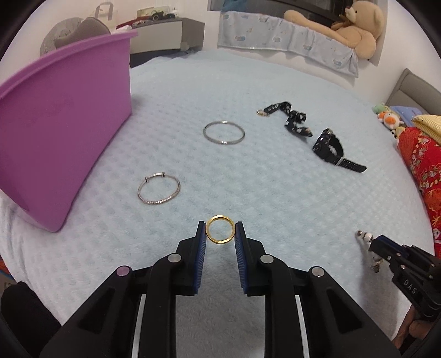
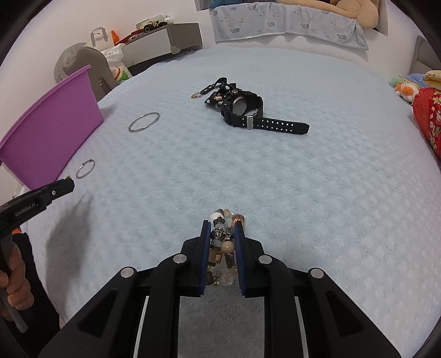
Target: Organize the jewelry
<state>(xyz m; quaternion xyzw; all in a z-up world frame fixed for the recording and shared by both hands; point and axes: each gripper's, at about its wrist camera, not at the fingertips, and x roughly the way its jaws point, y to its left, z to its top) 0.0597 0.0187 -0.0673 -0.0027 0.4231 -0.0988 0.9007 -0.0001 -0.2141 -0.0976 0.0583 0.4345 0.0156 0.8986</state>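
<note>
My left gripper (image 1: 220, 232) is shut on a gold ring (image 1: 220, 233), held just above the light blue blanket (image 1: 248, 192). My right gripper (image 2: 222, 228) is shut on a beaded bracelet (image 2: 222, 247) whose beads fill the gap between the blue pads. Two silver bangles (image 1: 158, 188) (image 1: 223, 132) lie on the blanket ahead of the left gripper. A black watch (image 2: 242, 110) and a black studded strap (image 1: 289, 117) lie farther back. The purple bin (image 1: 60, 124) stands at the left. In the left wrist view the right gripper (image 1: 369, 242) shows at the lower right with beads at its tip.
A teddy bear (image 1: 355, 24) sits on a blue cloth at the back. Red patterned fabric (image 1: 421, 170) and small plush toys (image 1: 388, 118) line the right edge. A grey cabinet (image 2: 165, 41) and a fan stand behind the bin. A hand (image 2: 13, 281) holds the left gripper's handle.
</note>
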